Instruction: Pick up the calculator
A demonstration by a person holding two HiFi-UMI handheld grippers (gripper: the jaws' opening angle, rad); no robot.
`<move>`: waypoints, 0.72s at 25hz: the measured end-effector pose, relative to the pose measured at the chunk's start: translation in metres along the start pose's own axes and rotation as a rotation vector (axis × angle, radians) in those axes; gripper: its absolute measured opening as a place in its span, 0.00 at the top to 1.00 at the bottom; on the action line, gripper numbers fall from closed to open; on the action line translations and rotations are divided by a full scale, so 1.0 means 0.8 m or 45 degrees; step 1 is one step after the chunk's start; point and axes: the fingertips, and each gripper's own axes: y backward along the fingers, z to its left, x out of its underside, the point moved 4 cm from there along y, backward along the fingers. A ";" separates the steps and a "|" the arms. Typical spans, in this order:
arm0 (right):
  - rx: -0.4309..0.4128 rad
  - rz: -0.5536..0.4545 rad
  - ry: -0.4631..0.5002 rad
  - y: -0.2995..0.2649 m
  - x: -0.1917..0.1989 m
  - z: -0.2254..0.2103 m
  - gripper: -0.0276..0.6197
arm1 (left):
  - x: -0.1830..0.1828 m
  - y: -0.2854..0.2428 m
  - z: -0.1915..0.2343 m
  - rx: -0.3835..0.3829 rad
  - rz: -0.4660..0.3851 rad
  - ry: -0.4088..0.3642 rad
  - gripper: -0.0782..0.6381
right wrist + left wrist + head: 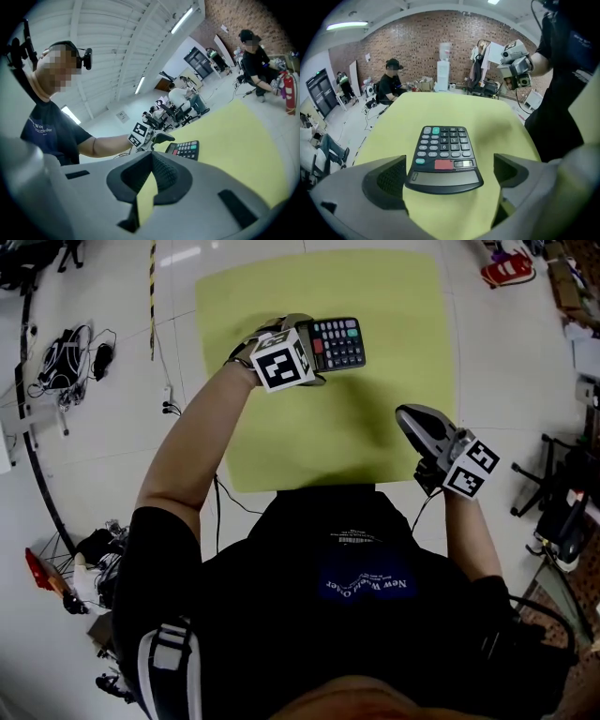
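Left claw (449, 165), spread open mid-frame, straddles the black plastic calculator (443, 150) on the yellow surface (487, 117), lining up its grip; right claw (150, 174) clenched, empty.

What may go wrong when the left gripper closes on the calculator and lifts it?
1. Only the display end of the calculator lies between the open jaws of the left gripper; the key end reaches far out, so it may tip or slip when lifted.
2. The gap looks wider at one jaw, so closing may push it sideways on the yellow table.
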 end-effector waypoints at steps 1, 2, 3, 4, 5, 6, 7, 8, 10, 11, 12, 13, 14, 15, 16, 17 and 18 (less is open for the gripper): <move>0.001 -0.003 -0.001 0.001 -0.001 -0.001 0.98 | -0.002 -0.004 0.003 0.002 0.041 -0.002 0.11; 0.001 -0.006 -0.002 0.001 -0.001 -0.001 0.98 | -0.003 -0.007 0.005 0.004 0.076 -0.001 0.11; 0.001 -0.009 -0.002 0.001 -0.001 -0.001 0.98 | -0.004 -0.009 0.008 0.008 0.106 0.004 0.11; 0.001 -0.011 -0.002 0.002 -0.001 -0.001 0.98 | -0.005 -0.012 0.009 0.012 0.133 0.009 0.11; 0.001 -0.013 -0.002 0.003 -0.001 -0.002 0.98 | -0.007 -0.014 0.010 0.015 0.159 0.015 0.11; 0.002 -0.016 -0.004 0.004 -0.001 -0.003 0.98 | -0.008 -0.017 0.011 0.017 0.189 0.019 0.11; 0.003 -0.019 -0.006 0.007 -0.001 -0.004 0.98 | -0.010 -0.021 0.011 0.018 0.225 0.021 0.11; 0.003 -0.023 -0.009 0.009 -0.001 -0.005 0.98 | -0.011 -0.025 0.012 0.019 0.265 0.023 0.10; 0.005 -0.030 -0.015 0.016 -0.001 -0.008 0.98 | -0.015 -0.035 0.012 0.027 0.346 0.025 0.10; 0.006 -0.032 -0.018 0.018 0.000 -0.009 0.98 | -0.016 -0.040 0.012 0.029 0.381 0.025 0.09; 0.006 -0.034 -0.020 0.020 0.001 -0.009 0.98 | -0.016 -0.044 0.012 0.028 0.409 0.021 0.09; 0.007 -0.035 -0.022 0.021 0.002 -0.009 0.98 | -0.016 -0.048 0.013 0.024 0.430 0.016 0.09; 0.007 -0.036 -0.023 0.022 0.003 -0.010 0.98 | -0.016 -0.052 0.015 0.019 0.446 0.012 0.09; 0.007 -0.037 -0.024 0.023 0.003 -0.010 0.98 | -0.016 -0.056 0.017 0.014 0.458 0.012 0.09; 0.008 -0.037 -0.025 0.024 0.003 -0.011 0.98 | -0.016 -0.060 0.019 0.011 0.469 0.016 0.09; 0.008 -0.038 -0.026 0.025 0.003 -0.012 0.98 | -0.015 -0.063 0.020 0.011 0.479 0.022 0.09; 0.007 -0.040 -0.027 0.026 0.003 -0.013 0.98 | -0.015 -0.067 0.021 0.013 0.489 0.032 0.09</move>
